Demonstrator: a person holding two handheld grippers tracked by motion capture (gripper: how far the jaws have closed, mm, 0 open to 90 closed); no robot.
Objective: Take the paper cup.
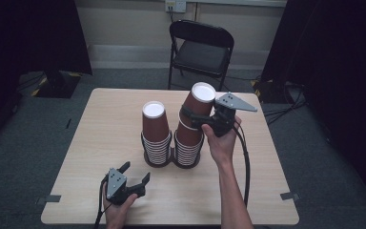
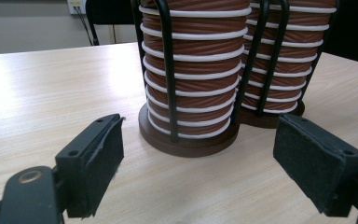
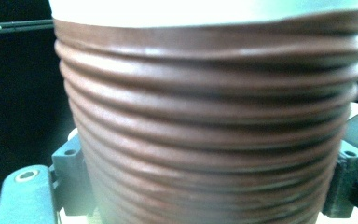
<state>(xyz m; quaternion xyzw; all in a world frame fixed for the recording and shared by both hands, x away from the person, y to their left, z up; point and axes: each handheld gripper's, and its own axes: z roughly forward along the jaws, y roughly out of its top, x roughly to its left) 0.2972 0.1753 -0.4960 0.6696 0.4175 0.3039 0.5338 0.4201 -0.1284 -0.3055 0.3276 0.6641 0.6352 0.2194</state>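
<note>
The right gripper (image 1: 196, 118) clamps the top brown cup (image 1: 198, 106), tilted toward 1 o'clock above the right stack (image 1: 188, 149) at table centre, while the left gripper (image 1: 134, 174) rests wide open at 7 o'clock of the left stack (image 1: 156, 143).

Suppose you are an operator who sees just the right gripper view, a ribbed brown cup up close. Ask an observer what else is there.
Operator: Where does this cup sit?
Observer: The top cup tilts above the right stack, gripped by the right gripper.
Operator: Are there more cups?
Observer: Yes, a left stack stands upright beside it, both in a wire holder.
Operator: And the other gripper?
Observer: The left gripper rests on the table, fingers open, pointing at the stacks.
</note>
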